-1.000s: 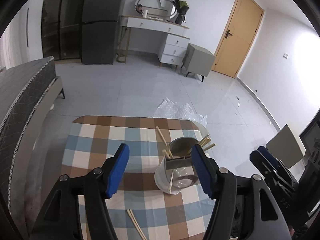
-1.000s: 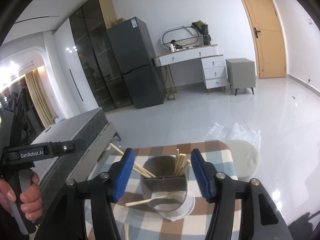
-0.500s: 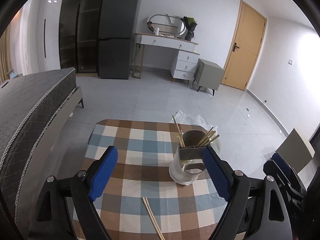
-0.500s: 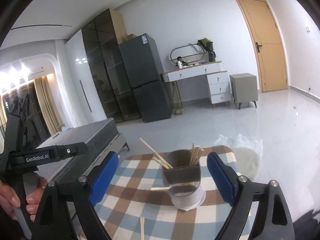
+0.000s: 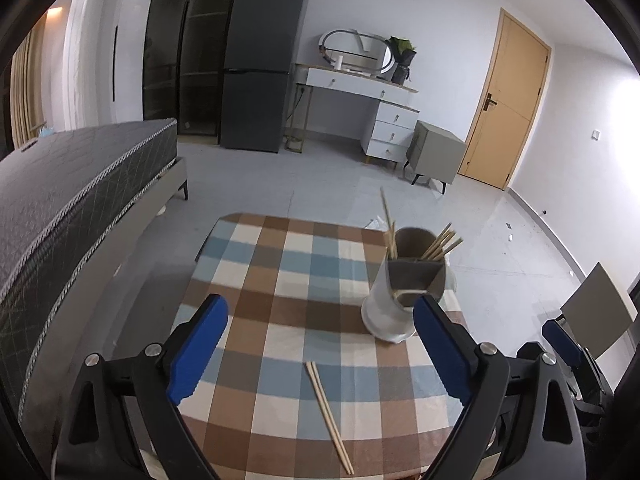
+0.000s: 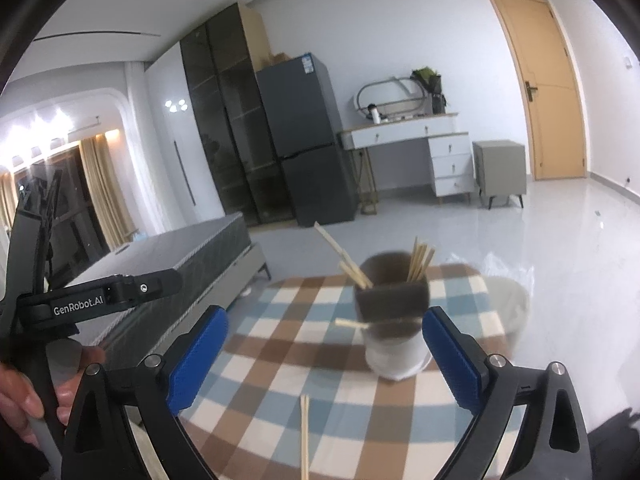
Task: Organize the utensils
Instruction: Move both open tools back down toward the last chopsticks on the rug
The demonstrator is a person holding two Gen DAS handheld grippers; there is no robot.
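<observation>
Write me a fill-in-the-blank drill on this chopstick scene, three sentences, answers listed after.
1. Both the left gripper and the right gripper have their jaws ____.
2. The loose pair of chopsticks lies flat on the ____ tablecloth.
3. The utensil holder stands ____ on the table, with chopsticks sticking out of its top.

Answers: open; checked; upright
</observation>
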